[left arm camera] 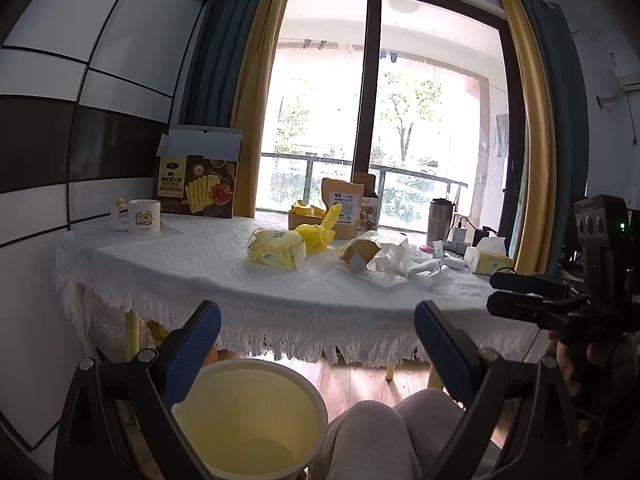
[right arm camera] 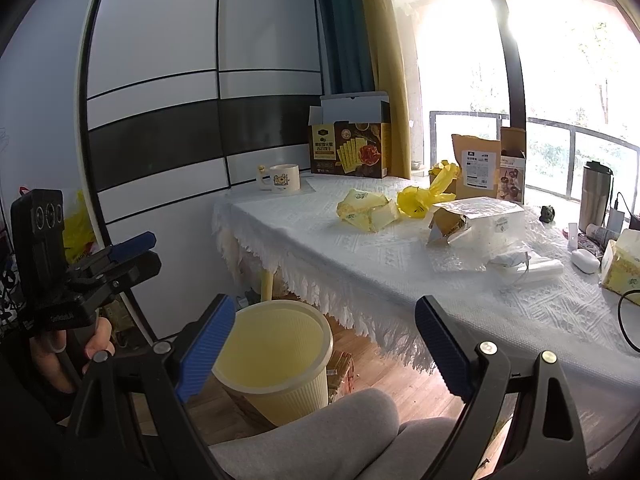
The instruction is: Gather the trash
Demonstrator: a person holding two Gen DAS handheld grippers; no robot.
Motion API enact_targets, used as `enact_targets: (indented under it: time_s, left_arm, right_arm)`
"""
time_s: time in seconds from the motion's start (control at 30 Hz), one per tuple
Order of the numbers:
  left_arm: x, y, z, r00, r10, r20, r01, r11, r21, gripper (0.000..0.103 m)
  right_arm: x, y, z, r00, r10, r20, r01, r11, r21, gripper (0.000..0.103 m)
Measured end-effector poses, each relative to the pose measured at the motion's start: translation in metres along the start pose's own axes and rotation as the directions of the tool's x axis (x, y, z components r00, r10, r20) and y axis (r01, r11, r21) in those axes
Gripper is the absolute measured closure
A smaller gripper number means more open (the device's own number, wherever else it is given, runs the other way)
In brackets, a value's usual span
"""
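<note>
Trash lies on the white-clothed table (left arm camera: 208, 264): a yellow wrapper (left arm camera: 276, 246) (right arm camera: 366, 210), a knotted yellow plastic bag (left arm camera: 322, 230) (right arm camera: 420, 198), a torn brown packet (left arm camera: 360, 254) (right arm camera: 446, 226) and crumpled clear plastic (left arm camera: 394, 260) (right arm camera: 480, 256). A pale yellow bin (left arm camera: 248, 420) (right arm camera: 280, 356) stands on the floor under the table's near edge, with nothing visible inside. My left gripper (left arm camera: 318, 316) (right arm camera: 156, 251) hovers above the bin, open and holding nothing. Beside it, my right gripper (right arm camera: 324, 320) (left arm camera: 490, 291) is also open, short of the table edge.
At the back stand a white mug (left arm camera: 143, 216), an opened cracker box (left arm camera: 196, 188), a brown pouch (left arm camera: 344, 208) and a steel tumbler (left arm camera: 439, 222). A tissue box (right arm camera: 620, 272) and a black cable (right arm camera: 624, 320) lie at the right. Grey-trousered knees (right arm camera: 320, 432) sit below the grippers.
</note>
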State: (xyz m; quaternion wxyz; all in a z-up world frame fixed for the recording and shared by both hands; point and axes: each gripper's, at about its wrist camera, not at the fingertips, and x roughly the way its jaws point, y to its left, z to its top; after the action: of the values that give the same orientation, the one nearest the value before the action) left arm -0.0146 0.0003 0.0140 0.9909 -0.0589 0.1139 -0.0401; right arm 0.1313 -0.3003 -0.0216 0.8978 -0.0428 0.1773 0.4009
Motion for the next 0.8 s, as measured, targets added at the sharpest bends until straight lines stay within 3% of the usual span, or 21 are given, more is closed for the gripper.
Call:
enact_targets:
  time_s: [0.8]
  left_arm:
    - [-0.0019, -0.0031, 0.0025, 1.0, 0.001, 0.003, -0.001, 1.0, 0.007, 0.006]
  right_arm:
    - [-0.0015, -0.0016, -0.001, 1.0, -0.003, 0.01, 0.003, 1.0, 0.004, 0.012]
